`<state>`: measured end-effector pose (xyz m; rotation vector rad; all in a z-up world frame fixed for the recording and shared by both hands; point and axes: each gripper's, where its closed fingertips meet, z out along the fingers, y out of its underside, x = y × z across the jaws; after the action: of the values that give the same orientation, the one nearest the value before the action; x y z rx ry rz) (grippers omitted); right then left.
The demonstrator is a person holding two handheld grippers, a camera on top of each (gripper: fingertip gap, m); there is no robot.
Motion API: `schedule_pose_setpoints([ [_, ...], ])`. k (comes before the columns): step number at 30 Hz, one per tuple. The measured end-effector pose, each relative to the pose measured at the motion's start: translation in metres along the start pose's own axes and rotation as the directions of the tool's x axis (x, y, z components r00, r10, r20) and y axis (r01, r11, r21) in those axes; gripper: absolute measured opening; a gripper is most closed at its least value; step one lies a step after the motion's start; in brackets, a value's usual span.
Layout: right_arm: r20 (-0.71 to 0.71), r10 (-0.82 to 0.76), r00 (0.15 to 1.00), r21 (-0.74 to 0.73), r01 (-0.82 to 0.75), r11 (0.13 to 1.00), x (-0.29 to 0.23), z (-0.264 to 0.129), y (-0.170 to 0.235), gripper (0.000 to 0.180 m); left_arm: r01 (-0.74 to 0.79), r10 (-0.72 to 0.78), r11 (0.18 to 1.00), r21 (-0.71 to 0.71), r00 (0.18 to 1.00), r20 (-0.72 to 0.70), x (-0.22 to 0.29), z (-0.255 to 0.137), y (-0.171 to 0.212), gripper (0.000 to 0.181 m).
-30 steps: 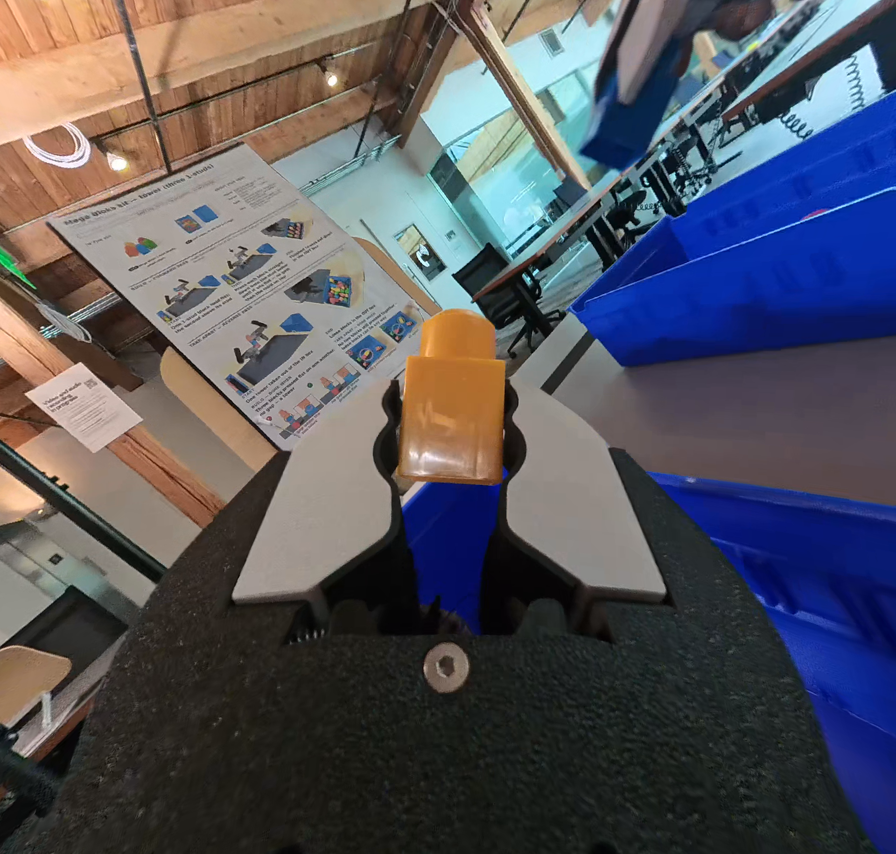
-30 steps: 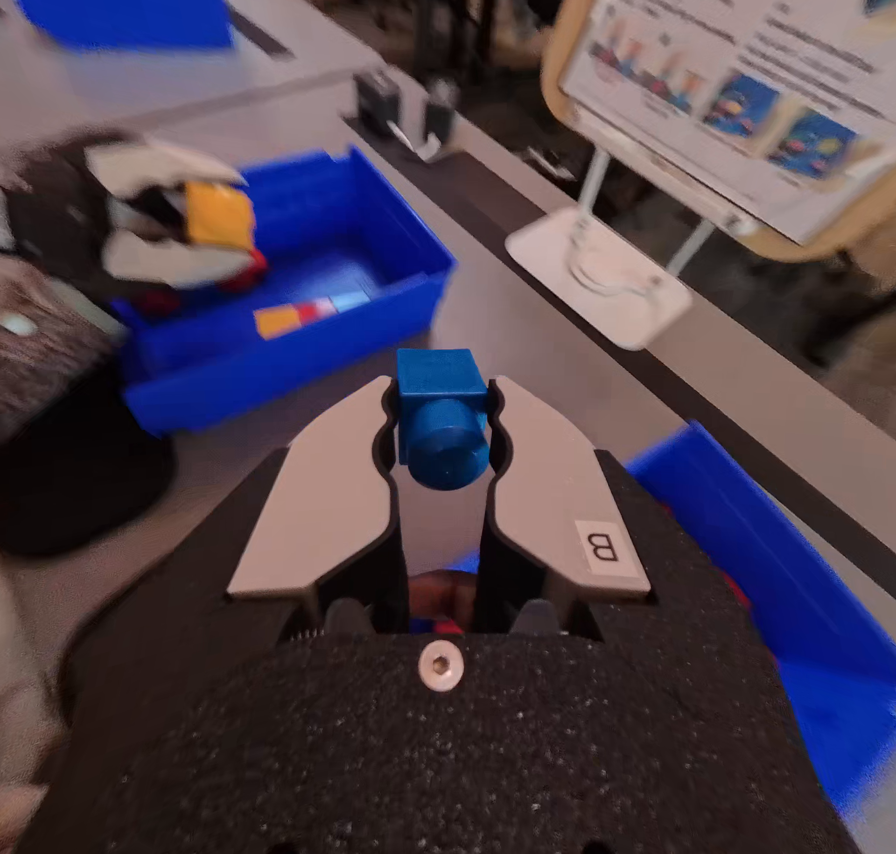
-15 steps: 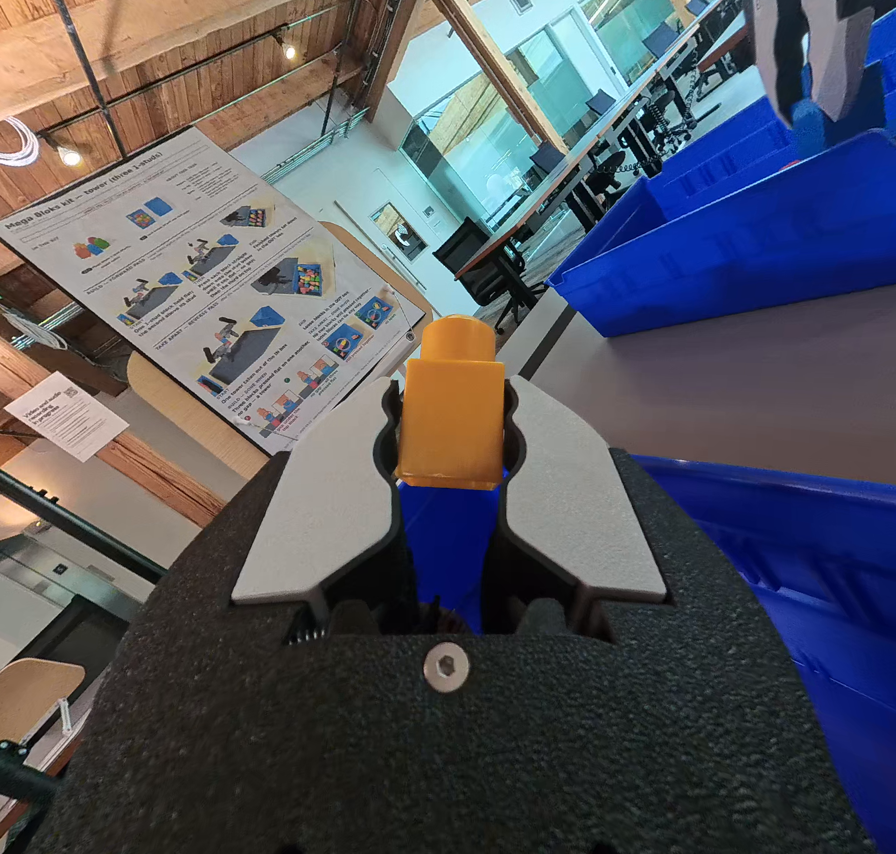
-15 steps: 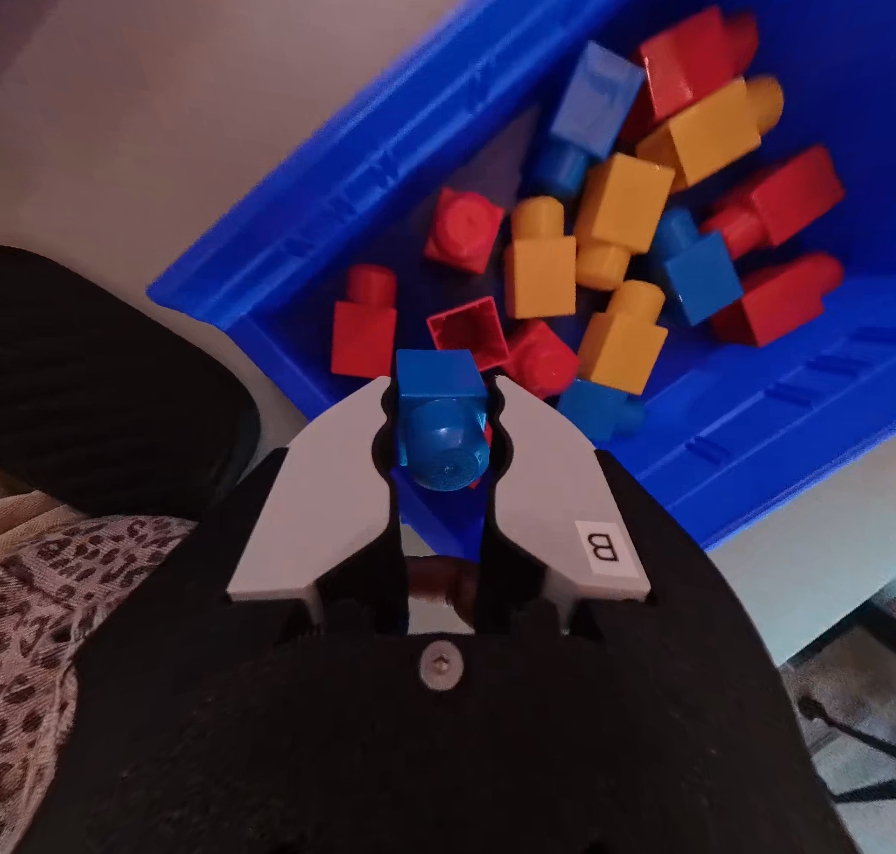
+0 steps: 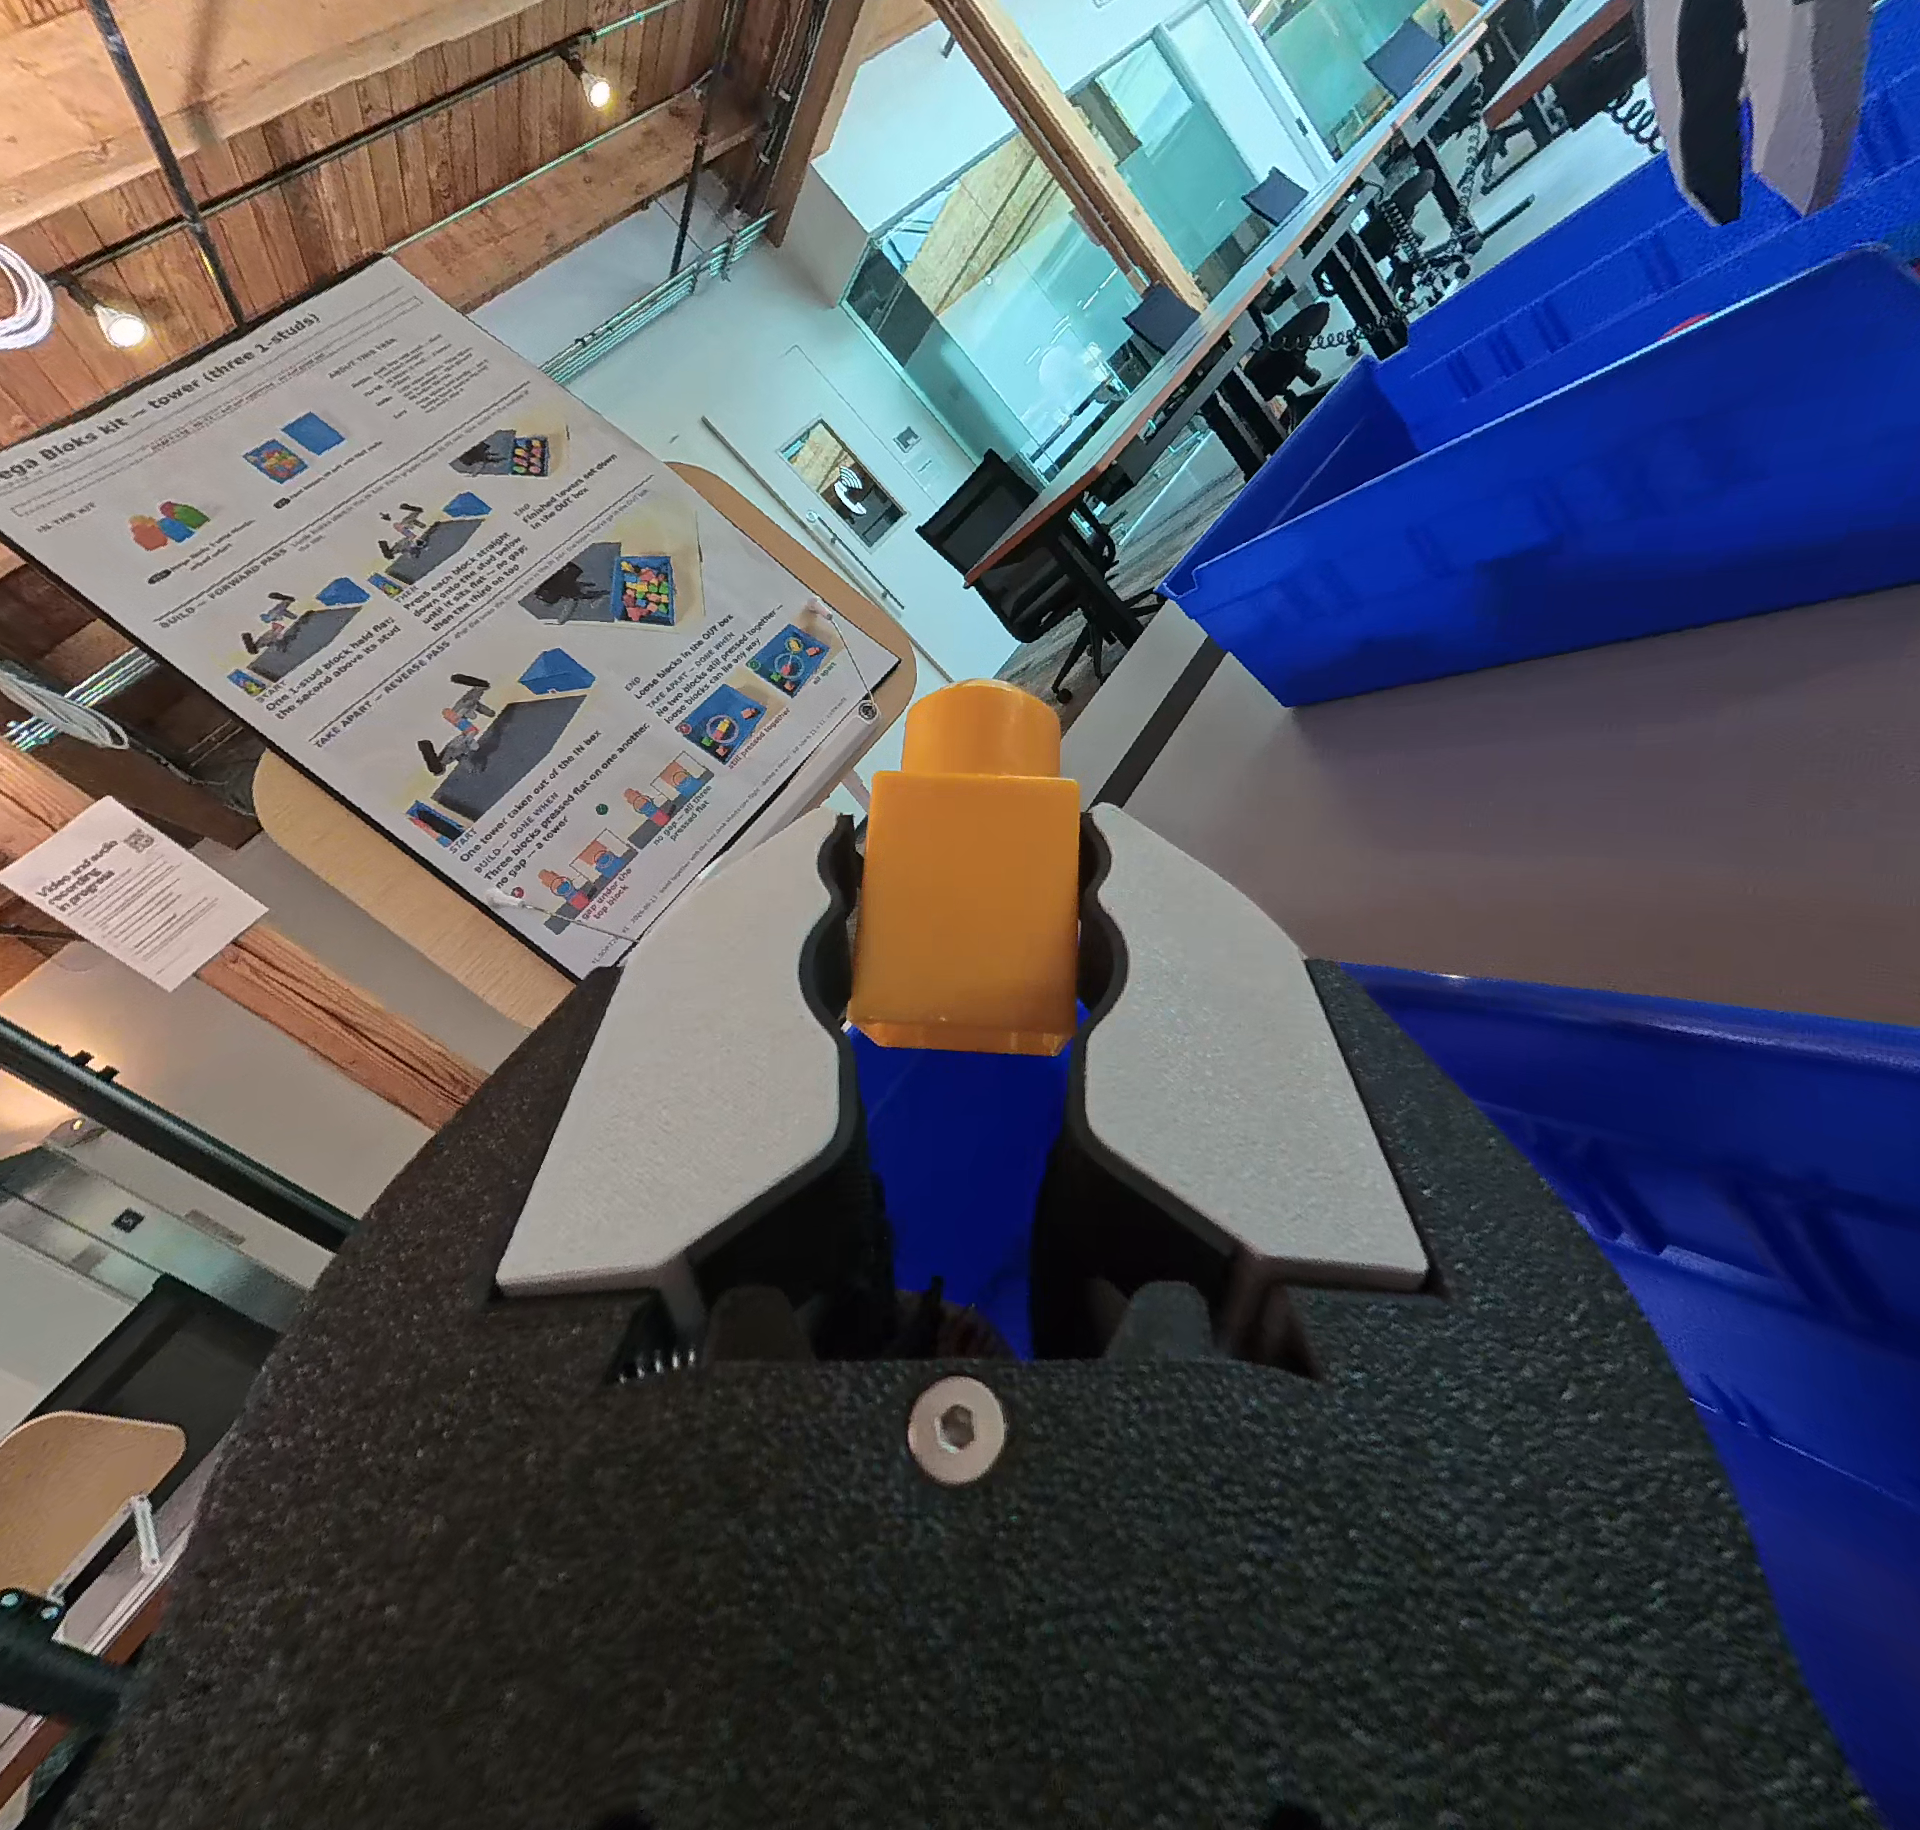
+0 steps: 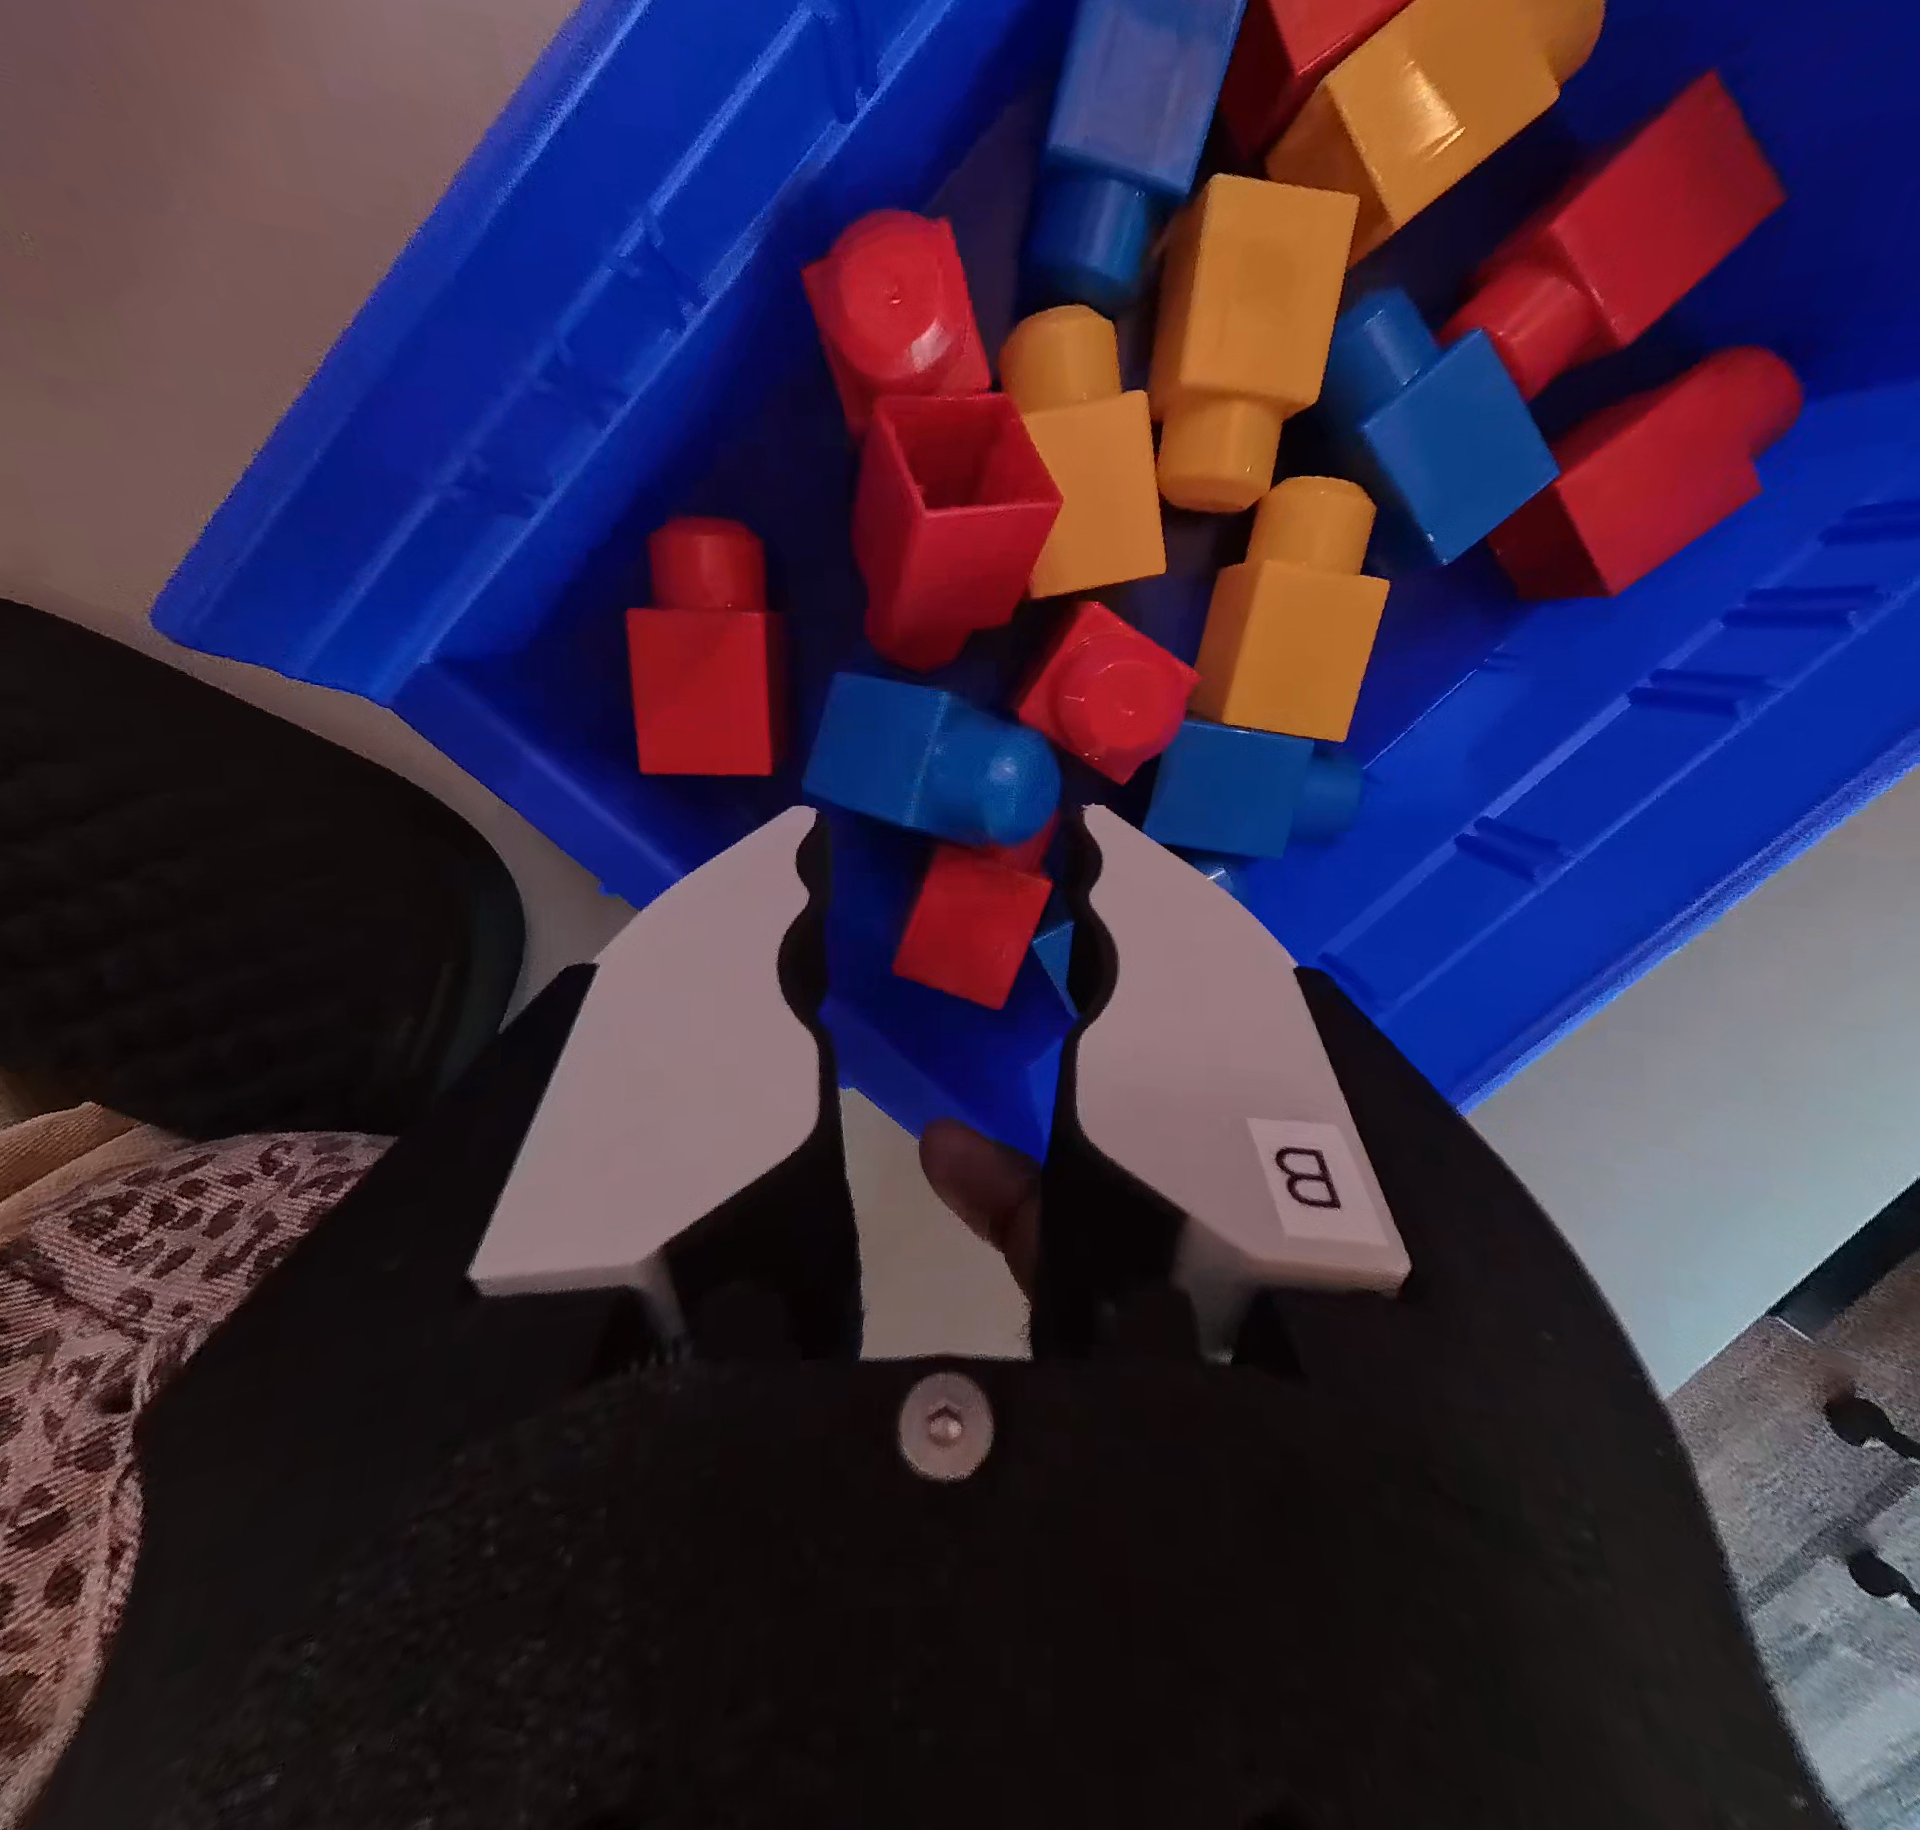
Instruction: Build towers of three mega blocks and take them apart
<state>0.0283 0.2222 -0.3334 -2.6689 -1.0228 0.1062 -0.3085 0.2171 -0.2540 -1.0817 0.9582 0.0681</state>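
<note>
My left gripper (image 5: 964,835) is shut on an orange one-stud block (image 5: 966,907), stud pointing away from me, held up in the air beyond the near blue bin (image 5: 1683,1188). My right gripper (image 6: 951,830) is open and empty, pointing down over a blue bin (image 6: 582,326) that holds several loose red, orange and blue blocks. A blue block (image 6: 925,757) lies on its side in the bin just past my right fingertips, with a red block (image 6: 971,933) showing between the jaws. The right gripper also shows in the left wrist view (image 5: 1756,170), high at the top right.
A second blue bin (image 5: 1558,554) stands on the grey table (image 5: 1558,804) at the right. An instruction poster (image 5: 436,617) on a stand is at the left beyond the table edge. A patterned sleeve (image 6: 73,1365) is at the lower left of the right wrist view. The grippers' ends are close to 35 centimeters from one another.
My right gripper swung down over the bin of loose blocks, opened and let go of the blue block, which now lies in the bin. My left gripper still holds the orange block.
</note>
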Motion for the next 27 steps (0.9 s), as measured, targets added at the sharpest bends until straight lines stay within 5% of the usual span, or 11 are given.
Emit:
schedule_pose_setpoints([
  [3, -0.041, -0.063, 0.997, 0.063, 0.066, 0.996, -0.002, -0.008, -0.012, 0.047, 0.002, -0.002, 1.000, 0.002, 1.000, -0.004, 0.001, 0.000, 0.000, 0.040],
  [7, -0.110, -0.260, 0.959, 0.344, 0.282, 0.896, -0.031, -0.038, -0.071, 0.052, -0.005, 0.005, 1.000, 0.010, 1.000, -0.004, 0.002, 0.001, -0.002, 0.040],
  [11, -0.127, -0.458, 0.880, 0.676, 0.414, 0.609, -0.103, -0.084, -0.140, 0.059, -0.018, 0.018, 0.999, 0.030, 1.000, 0.023, -0.001, 0.001, -0.006, 0.040],
  [14, -0.044, -0.581, 0.813, 0.855, 0.332, 0.399, -0.169, -0.110, -0.177, 0.065, -0.040, 0.037, 0.998, 0.052, 0.997, 0.061, -0.006, -0.001, -0.011, 0.040],
  [20, 0.339, -0.568, 0.750, 0.816, 0.066, 0.574, -0.240, -0.074, -0.218, 0.065, -0.049, 0.043, 0.995, 0.089, 0.997, 0.064, -0.005, -0.002, -0.018, 0.040],
  [27, 0.467, -0.540, 0.700, 0.734, 0.034, 0.678, -0.273, -0.031, -0.225, 0.056, -0.033, 0.031, 0.990, 0.139, 0.999, 0.015, 0.004, -0.002, -0.026, 0.040],
])
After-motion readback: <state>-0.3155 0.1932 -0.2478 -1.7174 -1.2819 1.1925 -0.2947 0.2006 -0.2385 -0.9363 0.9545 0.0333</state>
